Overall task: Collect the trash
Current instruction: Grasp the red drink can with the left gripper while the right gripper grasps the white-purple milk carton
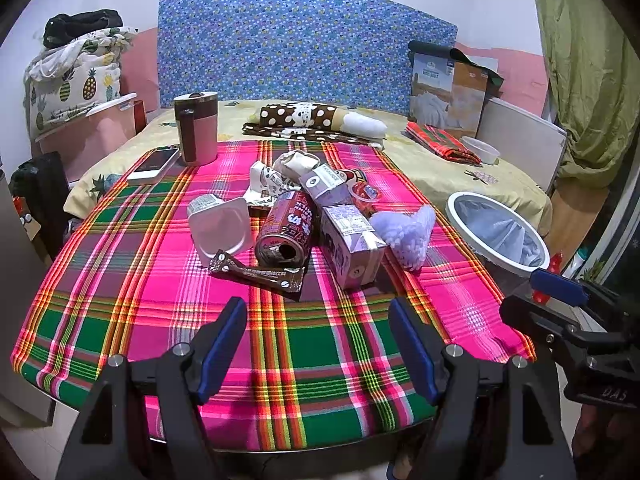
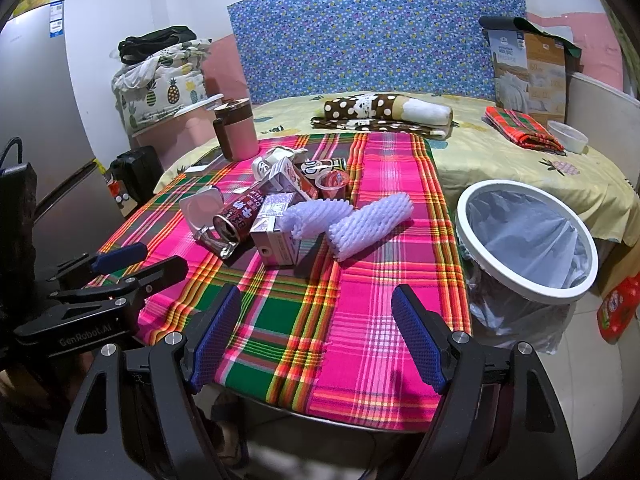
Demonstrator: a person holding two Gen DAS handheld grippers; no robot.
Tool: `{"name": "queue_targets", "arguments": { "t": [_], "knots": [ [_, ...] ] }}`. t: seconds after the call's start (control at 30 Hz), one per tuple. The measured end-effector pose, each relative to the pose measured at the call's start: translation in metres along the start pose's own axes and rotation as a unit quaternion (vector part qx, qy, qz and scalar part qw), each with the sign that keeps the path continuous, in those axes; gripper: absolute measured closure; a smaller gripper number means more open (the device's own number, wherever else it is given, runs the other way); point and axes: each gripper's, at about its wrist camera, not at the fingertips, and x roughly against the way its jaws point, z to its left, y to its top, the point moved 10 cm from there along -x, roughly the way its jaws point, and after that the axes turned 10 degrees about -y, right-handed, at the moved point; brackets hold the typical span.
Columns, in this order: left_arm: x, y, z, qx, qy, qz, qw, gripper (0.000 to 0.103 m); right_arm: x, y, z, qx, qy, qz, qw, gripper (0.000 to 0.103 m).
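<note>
A heap of trash lies mid-table on the plaid cloth: a dark red drink can (image 1: 286, 230) on its side, a purple milk carton (image 1: 350, 244), a white plastic cup (image 1: 220, 226), a brown wrapper (image 1: 258, 274), a white foam fruit net (image 1: 406, 234) and crumpled paper (image 1: 296, 162). The can (image 2: 236, 216), the carton (image 2: 276, 236) and foam nets (image 2: 370, 226) show in the right wrist view too. A white-rimmed bin (image 2: 528, 240) with a clear liner stands right of the table. My left gripper (image 1: 318, 316) is open before the heap. My right gripper (image 2: 316, 304) is open over the table's near edge.
A pink tumbler (image 1: 197, 128) and a phone (image 1: 154, 165) sit at the table's far left. Behind is a bed with a spotted pillow (image 1: 316, 118), a folded plaid cloth (image 1: 442, 142), a white bowl (image 1: 480, 150) and a boxed quilt (image 1: 448, 92). A fridge (image 2: 36, 128) stands left.
</note>
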Motion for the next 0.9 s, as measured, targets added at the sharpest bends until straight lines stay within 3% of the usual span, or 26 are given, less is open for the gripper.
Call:
{"name": "queue_targets", "arguments": {
  "t": [0.3, 0.53, 0.9],
  "knots": [
    [-0.006, 0.001, 0.017, 0.017, -0.003, 0.0, 0.9999, 0.028, -0.011, -0.003, 0.006, -0.001, 0.014, 0.014, 1.0, 0.025],
    [-0.014, 0.006, 0.042, 0.02, 0.006, 0.003, 0.9998, 0.028, -0.03, -0.004, 0.026, 0.015, 0.039, 0.034, 0.999, 0.039],
    [-0.028, 0.018, 0.069, 0.031, 0.006, 0.003, 0.9995, 0.028, -0.07, 0.007, 0.055, 0.033, 0.061, 0.049, 0.996, 0.045]
  ]
}}
